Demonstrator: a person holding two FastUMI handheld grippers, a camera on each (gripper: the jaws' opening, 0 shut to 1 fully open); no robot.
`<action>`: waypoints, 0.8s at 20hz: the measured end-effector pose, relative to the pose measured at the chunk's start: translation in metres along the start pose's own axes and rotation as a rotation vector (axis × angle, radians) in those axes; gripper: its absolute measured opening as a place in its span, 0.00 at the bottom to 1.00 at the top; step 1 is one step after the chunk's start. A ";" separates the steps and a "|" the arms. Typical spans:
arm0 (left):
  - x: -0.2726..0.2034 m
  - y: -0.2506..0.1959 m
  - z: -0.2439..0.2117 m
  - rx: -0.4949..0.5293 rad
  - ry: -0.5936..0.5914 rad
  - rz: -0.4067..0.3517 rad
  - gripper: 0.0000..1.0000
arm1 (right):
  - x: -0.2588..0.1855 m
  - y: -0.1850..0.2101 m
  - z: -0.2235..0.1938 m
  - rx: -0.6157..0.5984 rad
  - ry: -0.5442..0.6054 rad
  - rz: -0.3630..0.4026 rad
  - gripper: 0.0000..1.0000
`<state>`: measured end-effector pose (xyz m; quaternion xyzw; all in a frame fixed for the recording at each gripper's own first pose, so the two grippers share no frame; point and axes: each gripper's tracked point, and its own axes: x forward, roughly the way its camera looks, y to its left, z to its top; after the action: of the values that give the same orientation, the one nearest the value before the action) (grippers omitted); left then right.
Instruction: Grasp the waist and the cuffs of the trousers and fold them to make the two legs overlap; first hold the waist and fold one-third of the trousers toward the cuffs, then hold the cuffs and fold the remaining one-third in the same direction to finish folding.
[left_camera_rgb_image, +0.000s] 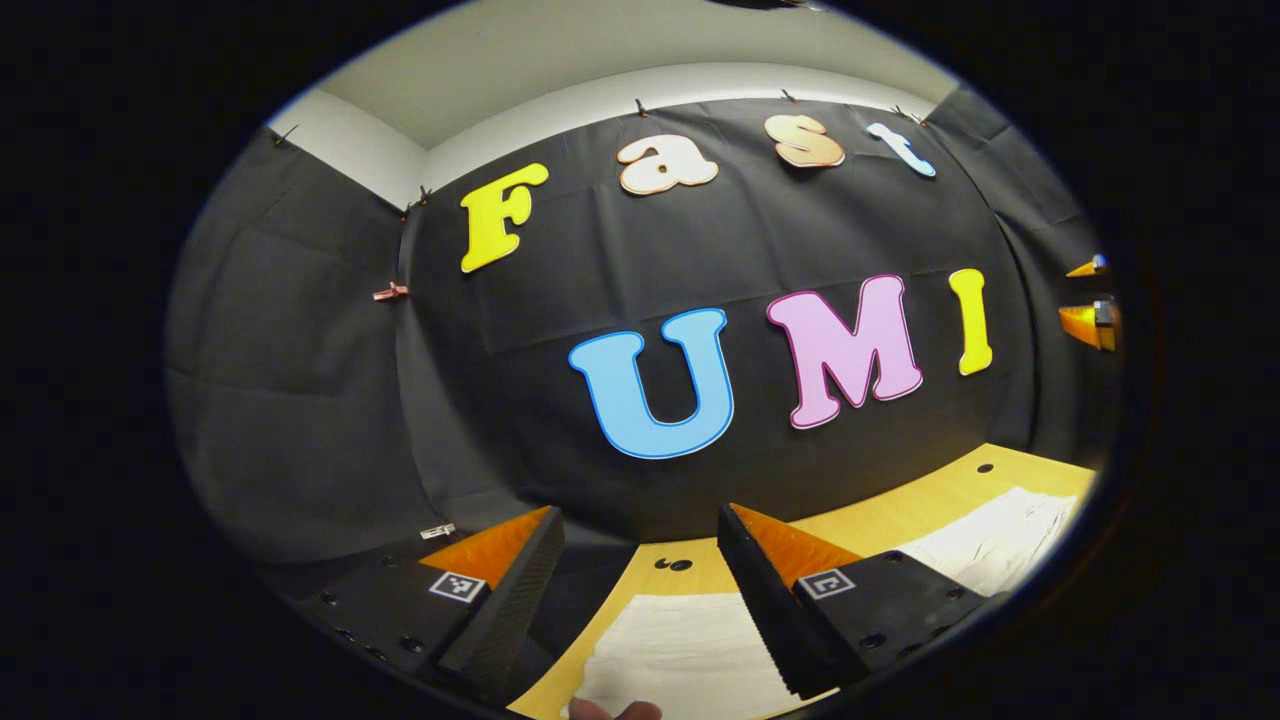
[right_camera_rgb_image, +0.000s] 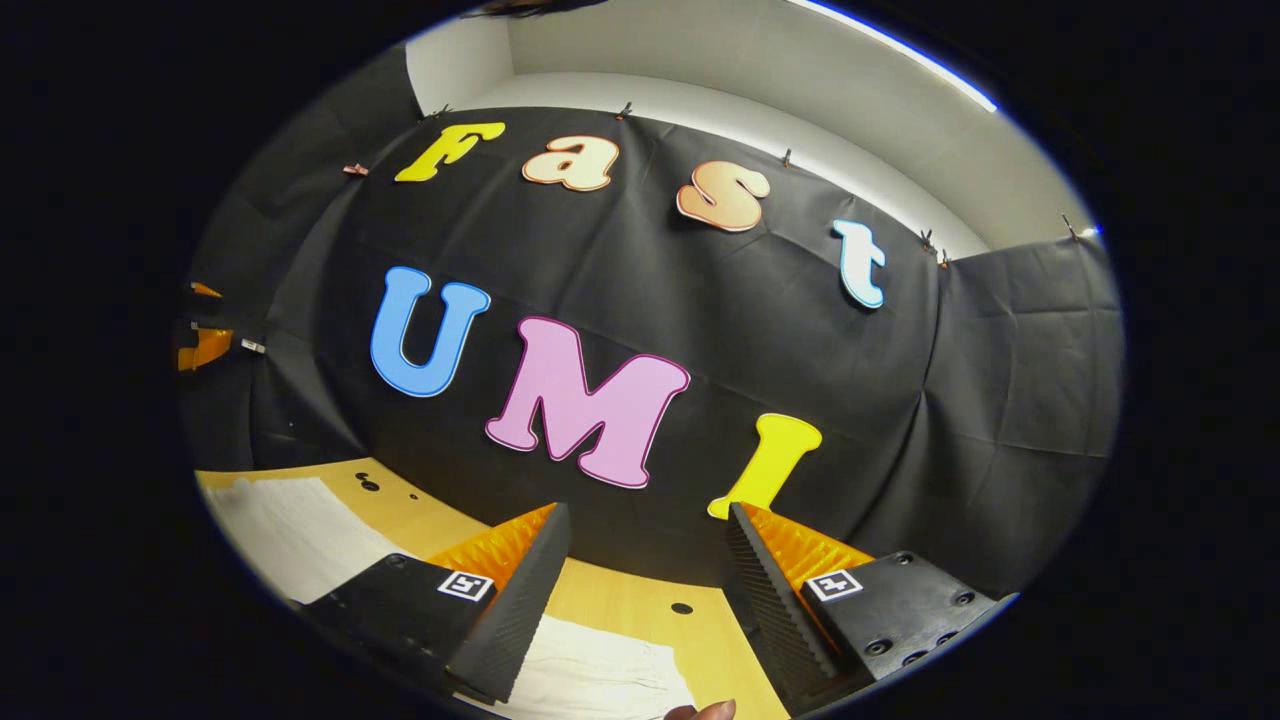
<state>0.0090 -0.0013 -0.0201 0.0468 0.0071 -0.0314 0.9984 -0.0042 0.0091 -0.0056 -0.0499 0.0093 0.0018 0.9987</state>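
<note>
White trousers (left_camera_rgb_image: 680, 650) lie flat on a wooden table (left_camera_rgb_image: 880, 520). Part of them sits just below and between the fingers of my left gripper (left_camera_rgb_image: 640, 515), which is open and holds nothing. Another stretch of the white cloth (left_camera_rgb_image: 1000, 540) runs off to the right. In the right gripper view the trousers (right_camera_rgb_image: 590, 675) lie under my right gripper (right_camera_rgb_image: 648, 510), also open and empty, and more of the cloth (right_camera_rgb_image: 290, 535) spreads at the left. Both grippers hover above the fabric, pointing toward the back wall.
The tabletop (right_camera_rgb_image: 620, 600) has small dark holes and ends at the black cloth wall close ahead. The other gripper (left_camera_rgb_image: 1090, 320) shows at the far right edge, and at the far left edge (right_camera_rgb_image: 205, 345) in the right gripper view. A fingertip (left_camera_rgb_image: 615, 710) peeks in at the bottom.
</note>
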 end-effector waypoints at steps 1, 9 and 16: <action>0.000 0.001 -0.004 0.021 0.001 -0.004 0.98 | 0.000 -0.001 -0.001 -0.020 0.000 0.001 0.97; -0.003 -0.001 -0.102 0.435 0.067 -0.211 0.98 | -0.016 -0.018 -0.068 -0.381 0.076 0.076 0.97; -0.036 0.022 -0.280 0.742 0.309 -0.503 0.97 | -0.055 -0.037 -0.194 -0.644 0.280 0.215 0.97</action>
<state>-0.0291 0.0487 -0.2959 0.4015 0.1551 -0.2654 0.8627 -0.0629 -0.0471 -0.1938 -0.3600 0.1502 0.1027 0.9150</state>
